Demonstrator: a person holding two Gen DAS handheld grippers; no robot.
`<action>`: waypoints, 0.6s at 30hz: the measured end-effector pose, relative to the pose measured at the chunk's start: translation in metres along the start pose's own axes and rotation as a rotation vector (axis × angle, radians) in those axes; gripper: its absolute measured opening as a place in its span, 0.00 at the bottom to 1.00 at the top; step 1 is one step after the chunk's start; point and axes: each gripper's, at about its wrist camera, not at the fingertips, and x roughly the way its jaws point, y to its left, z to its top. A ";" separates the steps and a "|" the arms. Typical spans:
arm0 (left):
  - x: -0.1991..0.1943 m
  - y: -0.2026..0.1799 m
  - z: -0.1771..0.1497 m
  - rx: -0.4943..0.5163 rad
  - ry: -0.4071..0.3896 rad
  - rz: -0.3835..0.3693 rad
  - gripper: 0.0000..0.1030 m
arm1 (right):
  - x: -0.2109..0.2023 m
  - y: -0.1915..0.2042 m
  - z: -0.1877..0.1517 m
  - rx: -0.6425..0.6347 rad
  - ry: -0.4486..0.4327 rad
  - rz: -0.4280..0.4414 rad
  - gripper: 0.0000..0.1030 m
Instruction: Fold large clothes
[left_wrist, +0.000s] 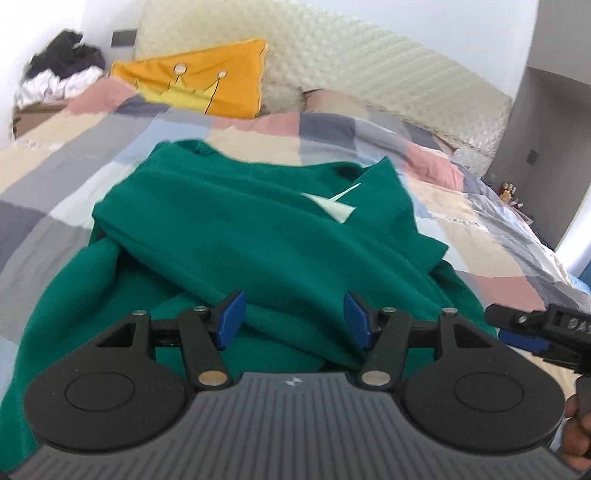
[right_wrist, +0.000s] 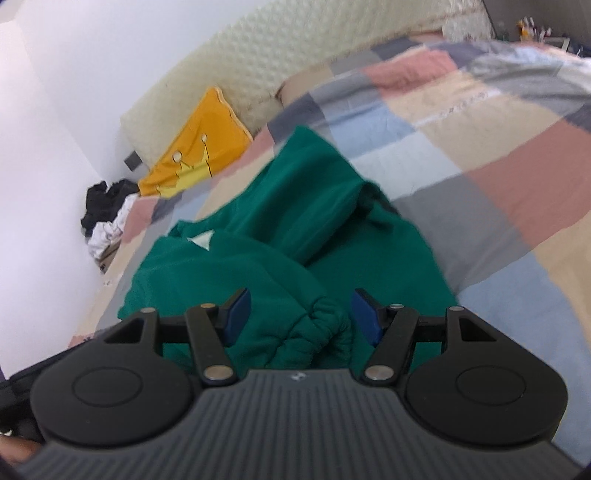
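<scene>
On the quilt (left_wrist: 258, 129), sweatshirt (left_wrist: 240, 221) lies sleeves-crossed; left gripper (left_wrist: 293, 319) and right gripper (right_wrist: 301, 317) are held agape, empty; hem grab needed next.

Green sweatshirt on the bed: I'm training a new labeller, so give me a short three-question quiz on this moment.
1. True or false: the green sweatshirt lies on a checked quilt.
2. What is printed on the yellow cushion? A) crown B) star C) heart
3. Fill in: the sleeve cuff lies between the open pads of the ___ gripper.

Key: 1 true; 2 A; 3 right
</scene>
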 end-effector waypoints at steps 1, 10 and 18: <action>0.002 0.002 0.001 -0.001 0.006 0.005 0.63 | 0.006 0.001 0.000 -0.004 0.009 -0.015 0.62; -0.002 0.014 -0.006 0.000 0.039 0.013 0.63 | 0.045 0.024 -0.008 -0.181 0.020 -0.079 0.61; -0.005 0.014 -0.007 0.000 0.030 0.039 0.63 | 0.066 0.016 -0.026 -0.215 0.118 -0.176 0.59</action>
